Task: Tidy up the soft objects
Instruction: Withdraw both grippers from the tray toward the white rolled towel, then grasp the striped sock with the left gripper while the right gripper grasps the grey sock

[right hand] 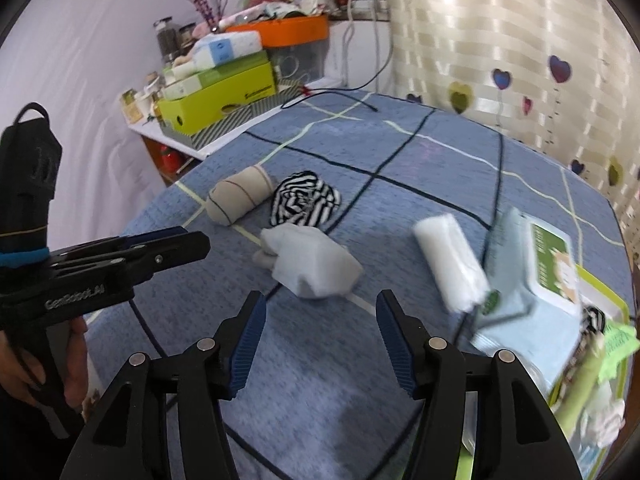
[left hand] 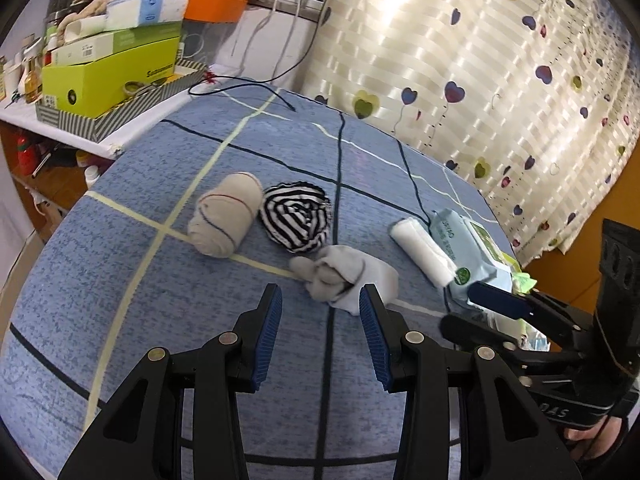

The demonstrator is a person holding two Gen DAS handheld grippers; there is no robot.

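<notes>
Several soft items lie on the blue checked bed cover (left hand: 200, 320): a beige sock roll (left hand: 226, 214) (right hand: 238, 196), a black-and-white striped bundle (left hand: 296, 216) (right hand: 304, 200), a loose grey-white sock (left hand: 346, 276) (right hand: 312, 266) and a white rolled cloth (left hand: 424, 252) (right hand: 452, 260). My left gripper (left hand: 320, 300) is open and empty, just short of the grey sock. My right gripper (right hand: 320, 304) is open and empty, also just short of that sock. Each gripper shows at the edge of the other's view.
A pale blue wet-wipes pack (left hand: 468, 248) (right hand: 532, 280) lies beside the white roll, with a green-rimmed box (right hand: 600, 360) holding small items behind it. A side shelf with stacked green boxes (left hand: 112, 68) and an orange tub (left hand: 216, 2) stands far left. A heart-patterned curtain (left hand: 500, 80) hangs behind.
</notes>
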